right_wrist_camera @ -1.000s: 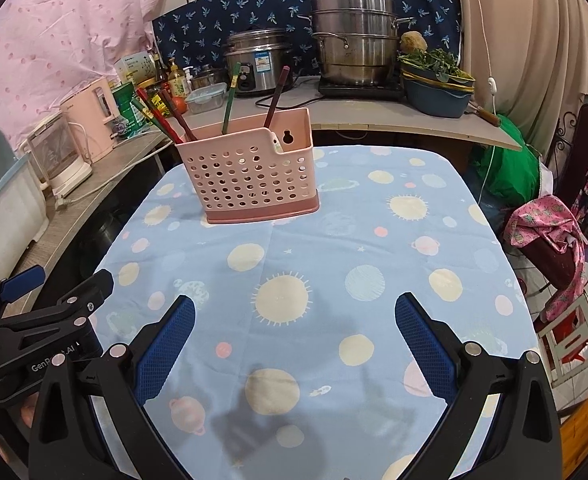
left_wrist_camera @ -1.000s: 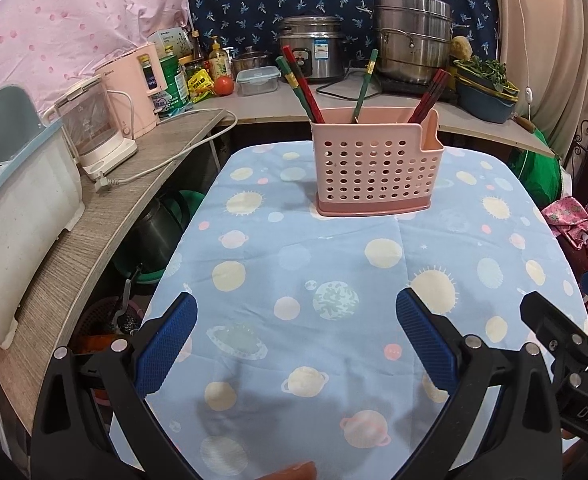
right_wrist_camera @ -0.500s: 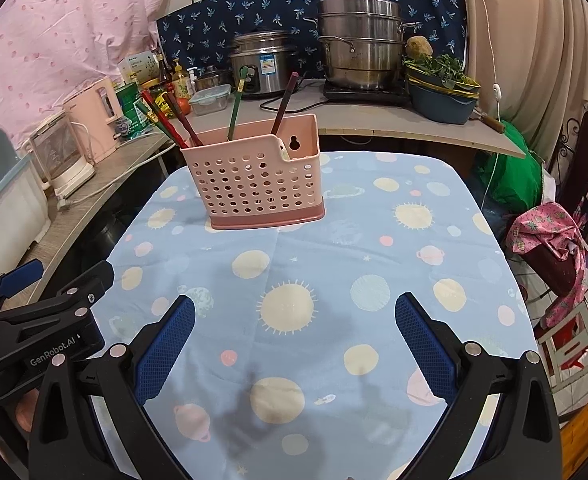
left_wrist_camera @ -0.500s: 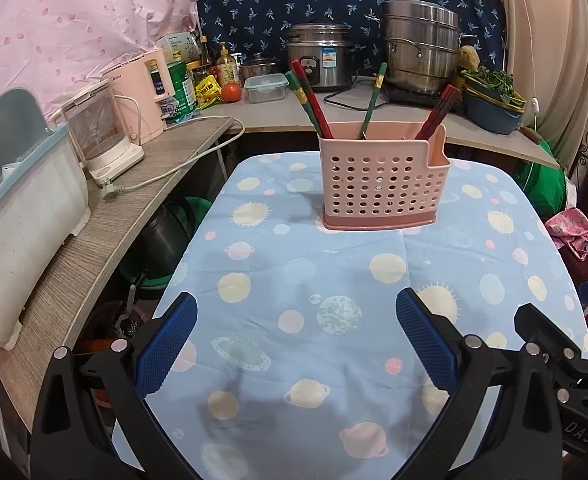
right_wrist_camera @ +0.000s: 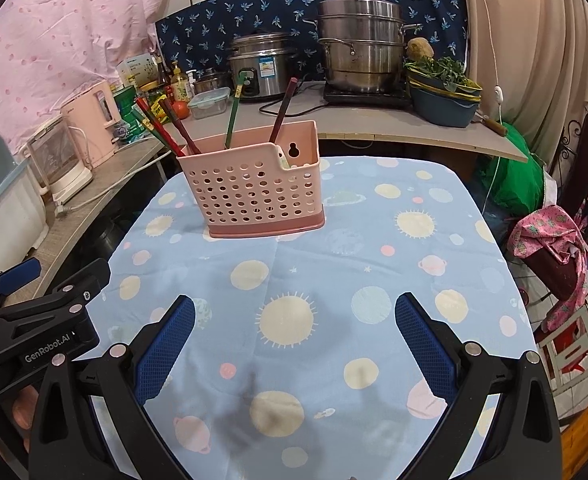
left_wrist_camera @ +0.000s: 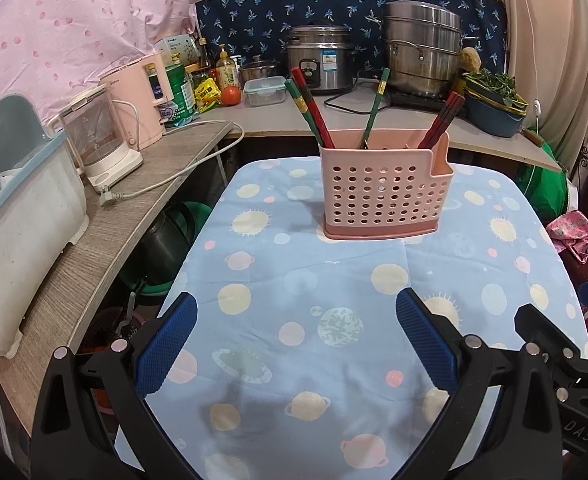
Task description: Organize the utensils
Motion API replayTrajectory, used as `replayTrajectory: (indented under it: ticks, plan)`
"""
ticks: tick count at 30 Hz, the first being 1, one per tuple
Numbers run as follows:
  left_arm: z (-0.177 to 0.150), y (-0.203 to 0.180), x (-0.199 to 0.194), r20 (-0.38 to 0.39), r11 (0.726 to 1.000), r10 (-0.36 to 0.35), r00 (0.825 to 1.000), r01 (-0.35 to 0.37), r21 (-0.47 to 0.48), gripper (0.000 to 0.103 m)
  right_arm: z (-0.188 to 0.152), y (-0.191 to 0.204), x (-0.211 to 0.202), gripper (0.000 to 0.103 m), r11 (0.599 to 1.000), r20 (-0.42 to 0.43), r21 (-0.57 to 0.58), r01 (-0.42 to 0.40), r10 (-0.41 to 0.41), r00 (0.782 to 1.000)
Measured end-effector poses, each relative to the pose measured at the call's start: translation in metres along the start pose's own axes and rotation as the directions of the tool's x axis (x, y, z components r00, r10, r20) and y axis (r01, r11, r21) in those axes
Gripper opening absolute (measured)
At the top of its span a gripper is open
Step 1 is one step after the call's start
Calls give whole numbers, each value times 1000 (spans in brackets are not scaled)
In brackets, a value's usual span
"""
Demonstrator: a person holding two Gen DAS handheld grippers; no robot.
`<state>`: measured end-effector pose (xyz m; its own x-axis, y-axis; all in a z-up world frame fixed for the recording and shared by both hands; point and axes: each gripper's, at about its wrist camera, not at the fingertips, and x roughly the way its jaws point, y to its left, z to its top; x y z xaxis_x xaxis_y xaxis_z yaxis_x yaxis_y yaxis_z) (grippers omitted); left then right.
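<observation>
A pink perforated utensil holder (left_wrist_camera: 382,188) stands upright at the far side of the table with the blue planet-print cloth (left_wrist_camera: 334,280); it also shows in the right wrist view (right_wrist_camera: 253,196). Red and green chopsticks (left_wrist_camera: 310,108) lean out of its left end, one green chopstick (left_wrist_camera: 374,108) stands in the middle, and dark red ones (left_wrist_camera: 442,120) at its right end. My left gripper (left_wrist_camera: 297,344) is open and empty over the near part of the table. My right gripper (right_wrist_camera: 294,346) is open and empty, beside the left one.
A wooden side counter on the left holds a white bin (left_wrist_camera: 17,216), a glass kettle (left_wrist_camera: 93,140) and its cord. The back counter holds a rice cooker (left_wrist_camera: 322,64), a steel steamer pot (left_wrist_camera: 422,56) and a bowl of greens (left_wrist_camera: 494,100). A stool with pink cloth (right_wrist_camera: 550,248) stands at the right.
Both grippers have drawn back from the holder and risen a little, so the holder sits lower in both views. Both stayed open and empty.
</observation>
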<state>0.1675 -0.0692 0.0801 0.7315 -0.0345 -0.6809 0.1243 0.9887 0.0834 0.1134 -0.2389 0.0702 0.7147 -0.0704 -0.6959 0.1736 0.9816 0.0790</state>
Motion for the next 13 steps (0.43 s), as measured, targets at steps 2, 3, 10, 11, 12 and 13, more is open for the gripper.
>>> replayTrajectory:
  ticks: [2, 3, 10, 11, 12, 13]
  plan:
    - [1, -1, 1, 2, 1000, 2, 1000, -2, 3, 95, 0, 0, 0, 97, 1000, 1, 0, -1, 1, 1000]
    - [2, -1, 1, 1, 1000, 2, 1000, -2, 4, 95, 1, 0, 0, 97, 1000, 2, 0, -1, 1, 1000]
    - [4, -3, 4, 5, 1000, 3, 1000, -3, 6, 95, 4, -3, 4, 97, 1000, 4, 6, 6, -6, 1000]
    - [4, -3, 4, 4, 1000, 4, 1000, -4, 5, 95, 5, -3, 5, 97, 1000, 6, 3, 11, -11, 1000]
    - [4, -3, 5, 3, 1000, 3, 1000, -3, 6, 95, 5, -3, 6, 97, 1000, 8, 1, 17, -17, 1000]
    - [4, -3, 5, 1, 1000, 2, 1000, -2, 6, 95, 6, -3, 7, 97, 1000, 10, -2, 21, -21, 1000]
